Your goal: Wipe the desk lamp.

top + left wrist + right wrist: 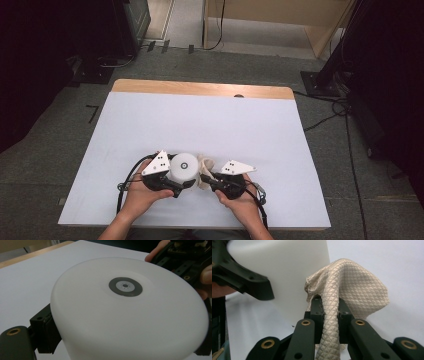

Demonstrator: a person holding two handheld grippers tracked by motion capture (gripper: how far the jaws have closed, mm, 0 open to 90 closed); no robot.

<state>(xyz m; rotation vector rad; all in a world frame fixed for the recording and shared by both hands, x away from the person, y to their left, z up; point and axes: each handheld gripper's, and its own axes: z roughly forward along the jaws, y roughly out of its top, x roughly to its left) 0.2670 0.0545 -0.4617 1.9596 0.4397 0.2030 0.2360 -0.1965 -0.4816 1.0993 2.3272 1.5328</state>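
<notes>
The left gripper (176, 186) holds a white round device (183, 166) with a grey ring on its top, jaws spread across its smooth wall, one black pad (47, 331) pressing on the side in the left gripper view; the device sits near the front edge of the white table (200, 125), between the two hands. The right gripper (209, 181) has its jaws drawn narrow, pinching a cream quilted cloth (347, 292) that drapes over the jaw tips and lies right against the device's side, touching it or nearly so. The work looks like wiping the device with the cloth while the other hand steadies it. To do this well, I would keep the left grip firm and level so the slick wall does not turn or slip out, and press the cloth flat against the surface in a sweep, leading with the bunched fold and not the hard jaw tips, which could scratch. The pinch seems to catch only a narrow fold, so the cloth could pull free under drag. The two grippers sit close together, leaving little slack between them; the table's front edge is near the wrists, while open white surface lies ahead and to both sides for shifting the device forward
</notes>
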